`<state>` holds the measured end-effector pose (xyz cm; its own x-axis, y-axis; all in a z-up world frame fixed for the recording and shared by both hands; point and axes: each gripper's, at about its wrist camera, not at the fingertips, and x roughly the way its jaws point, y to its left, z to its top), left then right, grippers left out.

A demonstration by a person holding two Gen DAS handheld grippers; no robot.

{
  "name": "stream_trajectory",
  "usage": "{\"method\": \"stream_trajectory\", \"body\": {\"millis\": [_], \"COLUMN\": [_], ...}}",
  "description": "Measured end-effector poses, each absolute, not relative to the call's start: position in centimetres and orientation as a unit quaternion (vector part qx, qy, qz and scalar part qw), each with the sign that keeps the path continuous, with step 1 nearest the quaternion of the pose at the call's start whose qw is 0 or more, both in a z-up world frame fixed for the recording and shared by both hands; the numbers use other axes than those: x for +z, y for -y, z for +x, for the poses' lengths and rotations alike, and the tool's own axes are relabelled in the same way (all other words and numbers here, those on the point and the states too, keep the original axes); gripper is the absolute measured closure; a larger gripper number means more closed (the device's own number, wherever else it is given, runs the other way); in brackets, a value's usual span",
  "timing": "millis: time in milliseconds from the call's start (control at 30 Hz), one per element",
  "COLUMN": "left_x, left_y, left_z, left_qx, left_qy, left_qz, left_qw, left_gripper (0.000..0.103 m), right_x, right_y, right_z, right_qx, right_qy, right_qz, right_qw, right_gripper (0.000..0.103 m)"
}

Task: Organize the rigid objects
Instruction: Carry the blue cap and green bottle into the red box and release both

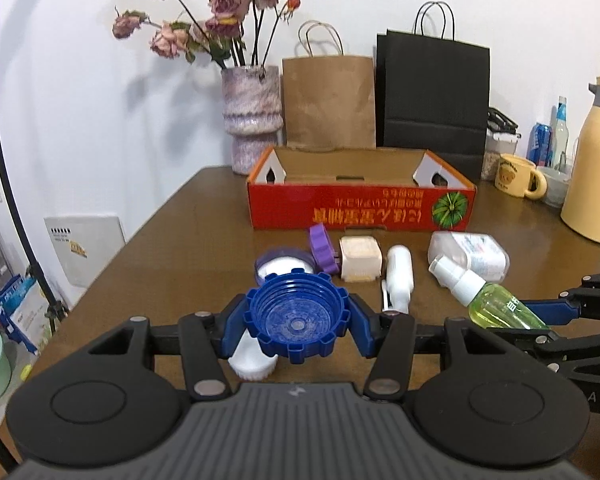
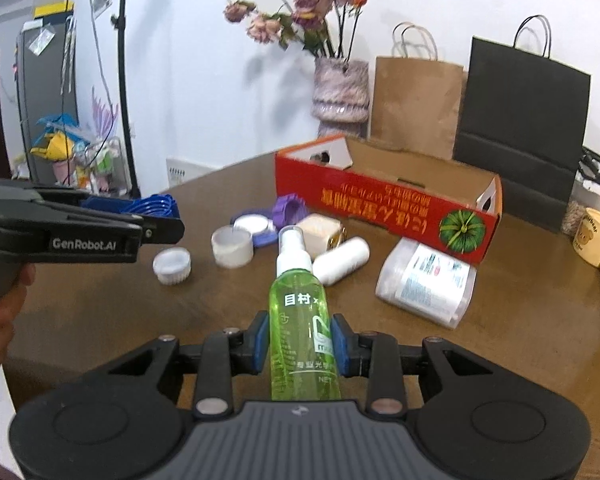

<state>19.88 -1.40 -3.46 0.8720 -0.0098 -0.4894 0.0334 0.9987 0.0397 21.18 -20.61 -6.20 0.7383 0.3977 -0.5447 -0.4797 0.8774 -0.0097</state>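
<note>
My left gripper [image 1: 298, 320] is shut on a blue ridged cap [image 1: 296, 314], holding it hollow side up above the brown table [image 1: 180, 248]. My right gripper [image 2: 300, 340] is shut on a green spray bottle [image 2: 300, 304] whose white nozzle points away from me. An open red cardboard box [image 1: 360, 208] stands behind the loose items. On the table lie a purple lid [image 1: 322, 249], a purple-rimmed white jar [image 1: 282, 266], a cream cube [image 1: 360, 258], a white bottle [image 1: 399, 276] and a clear labelled bottle [image 1: 472, 254]. A white cap [image 2: 172, 266] and a white ring [image 2: 232, 247] rest below the left gripper [image 2: 156, 220].
A vase of dried roses [image 1: 252, 116], a brown paper bag [image 1: 328, 100] and a black paper bag [image 1: 434, 96] stand behind the box. To the right are a yellow mug [image 1: 518, 176] and a cream thermos [image 1: 594, 160]. The table's left edge drops to floor clutter.
</note>
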Motion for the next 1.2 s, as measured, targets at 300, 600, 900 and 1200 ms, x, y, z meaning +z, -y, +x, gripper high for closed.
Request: {"method": "stream_trajectory", "body": {"millis": [300, 600, 900, 1200], "left_x": [-1.3, 0.5, 1.8, 2.5], "left_y": [1.7, 1.8, 2.5, 3.0], "left_z": [21.8, 24.5, 27.8, 31.7], "left_qx": [-0.009, -0.01, -0.005, 0.003], "left_qy": [-0.228, -0.212, -0.196, -0.193], "left_qz": [0.025, 0.016, 0.021, 0.011], "left_qw": [0.973, 0.977, 0.98, 0.981], "left_gripper": [0.049, 0.049, 0.049, 0.049], "right_x": [-4.1, -2.4, -0.8, -0.2], "right_y": [20.2, 20.0, 20.0, 20.4], "right_z": [22.6, 25.1, 28.4, 31.9], "right_qx": [0.218, 0.203, 0.183, 0.164], "right_qy": [-0.25, -0.229, -0.202, -0.178], "right_qz": [-0.051, -0.024, -0.009, 0.008], "right_qw": [0.942, 0.952, 0.962, 0.97], "right_gripper": [0.073, 0.073, 0.073, 0.073]}}
